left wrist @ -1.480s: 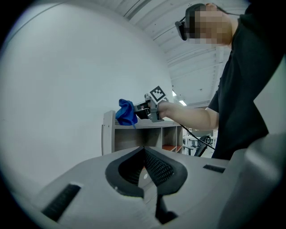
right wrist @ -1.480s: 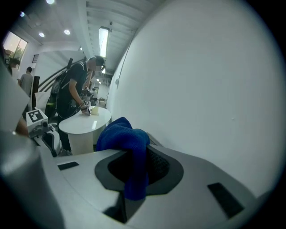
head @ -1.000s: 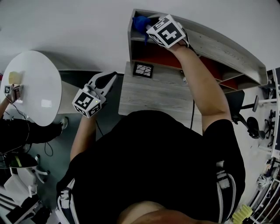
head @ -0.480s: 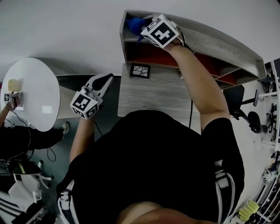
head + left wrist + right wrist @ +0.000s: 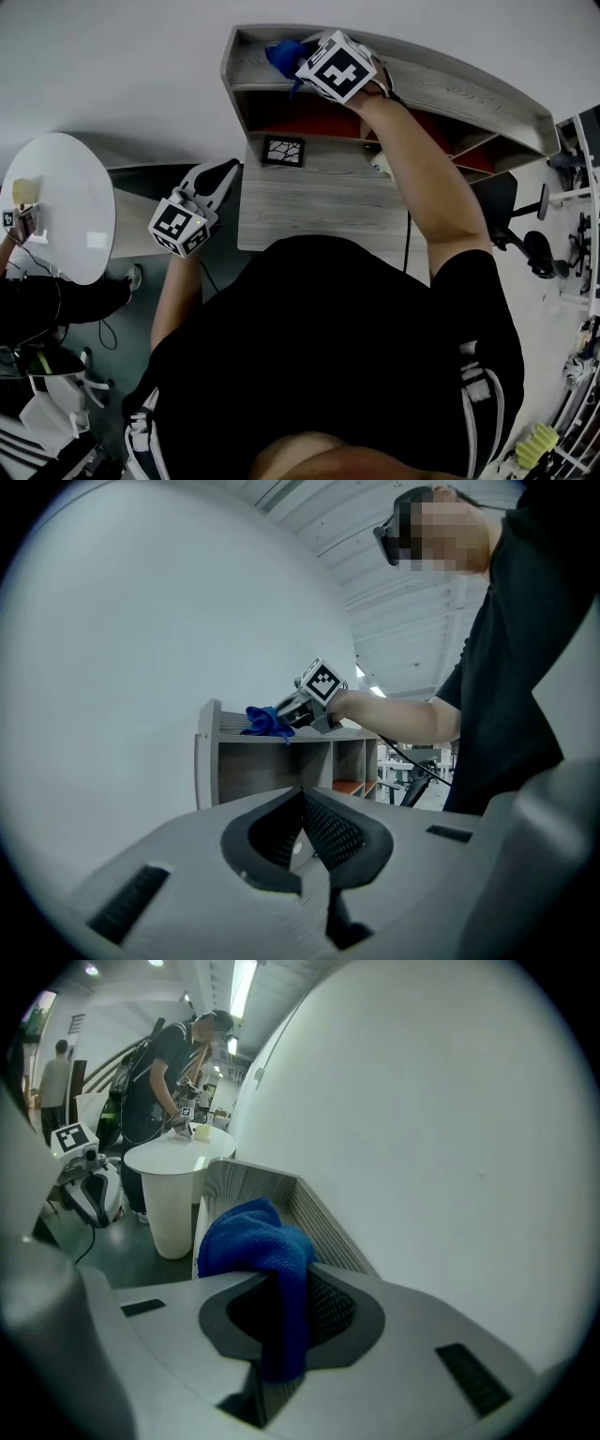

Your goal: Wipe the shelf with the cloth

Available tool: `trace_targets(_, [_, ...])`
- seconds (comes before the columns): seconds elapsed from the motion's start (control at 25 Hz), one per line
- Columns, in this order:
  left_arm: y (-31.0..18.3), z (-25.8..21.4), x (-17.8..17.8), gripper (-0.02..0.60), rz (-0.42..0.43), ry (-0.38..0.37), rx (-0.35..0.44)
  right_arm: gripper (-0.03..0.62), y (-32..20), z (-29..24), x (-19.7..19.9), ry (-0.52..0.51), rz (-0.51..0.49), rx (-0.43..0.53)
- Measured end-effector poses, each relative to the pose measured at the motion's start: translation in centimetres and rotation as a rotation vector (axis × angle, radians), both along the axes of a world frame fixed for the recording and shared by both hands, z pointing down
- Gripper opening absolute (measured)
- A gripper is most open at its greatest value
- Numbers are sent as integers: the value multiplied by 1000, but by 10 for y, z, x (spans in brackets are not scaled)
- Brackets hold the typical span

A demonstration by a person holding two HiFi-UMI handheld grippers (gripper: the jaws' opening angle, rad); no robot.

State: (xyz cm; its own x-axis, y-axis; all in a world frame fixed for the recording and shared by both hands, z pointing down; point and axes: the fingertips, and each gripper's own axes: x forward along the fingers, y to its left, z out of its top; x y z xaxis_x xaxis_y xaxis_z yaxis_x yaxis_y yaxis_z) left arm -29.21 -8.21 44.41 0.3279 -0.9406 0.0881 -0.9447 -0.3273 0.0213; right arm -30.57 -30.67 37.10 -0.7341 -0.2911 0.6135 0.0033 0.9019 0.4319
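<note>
Atop shelf (image 5: 469, 89), right gripper (image 5: 286, 1288) pinches cloth (image 5: 246, 1237); left gripper (image 5: 302, 799) clenched empty, clear only own view

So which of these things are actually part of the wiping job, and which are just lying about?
In the job:
blue cloth
right gripper, fingers shut on the cloth
grey shelf, with the cloth on its top board

Just lying about:
left gripper, shut and empty
black patterned square on the desk
round white table
</note>
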Motion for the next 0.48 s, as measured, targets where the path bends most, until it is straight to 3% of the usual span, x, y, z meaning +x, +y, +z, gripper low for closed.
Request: trace_targets(0.48, [-32,-5,62,17,78,-9,-14,51,-39,0,81,18,73,-3])
